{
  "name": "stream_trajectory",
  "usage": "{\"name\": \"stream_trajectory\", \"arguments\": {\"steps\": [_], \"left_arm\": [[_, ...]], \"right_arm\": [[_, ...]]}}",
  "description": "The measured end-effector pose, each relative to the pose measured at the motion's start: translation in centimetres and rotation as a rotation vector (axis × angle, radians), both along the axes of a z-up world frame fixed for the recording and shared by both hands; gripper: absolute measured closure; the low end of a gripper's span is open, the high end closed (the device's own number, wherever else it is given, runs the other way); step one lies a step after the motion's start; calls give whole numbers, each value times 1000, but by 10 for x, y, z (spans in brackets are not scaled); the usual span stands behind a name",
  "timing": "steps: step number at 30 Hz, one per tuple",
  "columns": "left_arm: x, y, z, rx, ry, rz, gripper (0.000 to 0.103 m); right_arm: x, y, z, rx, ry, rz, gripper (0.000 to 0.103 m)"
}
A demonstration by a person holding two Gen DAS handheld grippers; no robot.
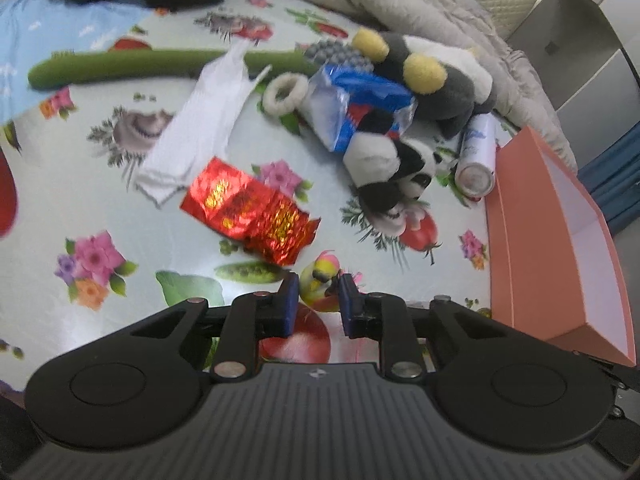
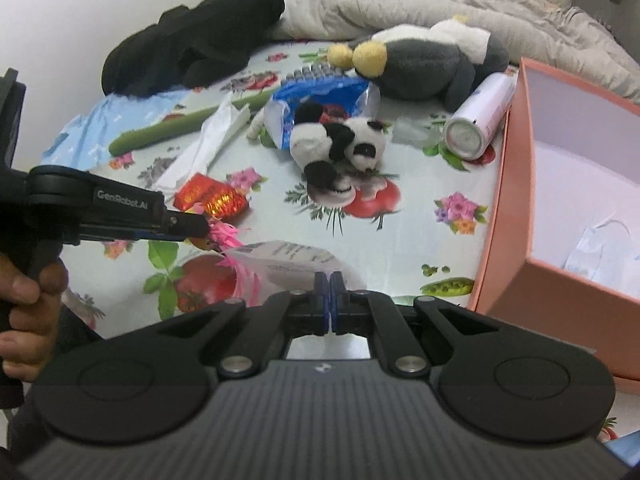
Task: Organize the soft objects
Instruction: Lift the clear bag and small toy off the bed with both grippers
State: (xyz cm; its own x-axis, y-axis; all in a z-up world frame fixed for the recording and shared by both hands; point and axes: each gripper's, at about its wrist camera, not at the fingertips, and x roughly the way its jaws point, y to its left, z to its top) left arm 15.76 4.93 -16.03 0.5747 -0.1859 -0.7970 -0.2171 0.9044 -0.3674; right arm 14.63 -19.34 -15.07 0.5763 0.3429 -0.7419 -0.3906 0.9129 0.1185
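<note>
The left gripper (image 1: 318, 286) has its blue-padded fingers (image 1: 289, 304) clamped on a small yellow-green and pink plush bird toy (image 1: 320, 280), held just above the flower-and-fruit printed bed sheet (image 1: 120, 200); the right wrist view shows the same gripper from the side (image 2: 200, 226) with pink tassels (image 2: 224, 236) hanging from its tip. The right gripper (image 2: 329, 280) has its fingers (image 2: 320, 300) pressed together with nothing visible between them, over a clear printed plastic wrapper (image 2: 288, 258) lying on the sheet. Just beyond the left gripper lies a crumpled red and gold foil packet (image 1: 248, 216), touching a white cloth sock (image 1: 200, 120) behind it. Along the bed's right edge stands an open salmon-pink cardboard box (image 2: 516, 184) with white paper (image 2: 592, 248) inside. Toward the middle of the bed a small black and white plush panda (image 2: 340, 144) lies on its side against a torn blue and silver foil bag (image 2: 320, 96), with a white spray can (image 2: 480, 116) lying between the panda and the box. A fluffy white hair ring (image 1: 284, 94) sits beside the bag. Farther back rest a long green plush stalk (image 1: 160, 66) and a grey and white plush penguin with yellow feet (image 2: 420, 60). At the far edge are black clothing (image 2: 200, 40) and a beige quilted blanket (image 2: 400, 4).
</note>
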Motion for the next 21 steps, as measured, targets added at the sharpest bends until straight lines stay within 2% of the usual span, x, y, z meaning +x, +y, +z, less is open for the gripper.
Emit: {"name": "stream_trajectory", "arguments": {"steps": [8,17,21], "left_arm": [[-11,-13,37,27,-48,-38,78],[-20,-32,63,53,-95,-85,78],[-22,-35,66,60,-101,-89,78]], "right_arm": [[-13,-12,26,15,-74,-29,100],[-25,-30,49,43,-130,-59,100],[-23,-35,46,71,-109,-61,100]]}}
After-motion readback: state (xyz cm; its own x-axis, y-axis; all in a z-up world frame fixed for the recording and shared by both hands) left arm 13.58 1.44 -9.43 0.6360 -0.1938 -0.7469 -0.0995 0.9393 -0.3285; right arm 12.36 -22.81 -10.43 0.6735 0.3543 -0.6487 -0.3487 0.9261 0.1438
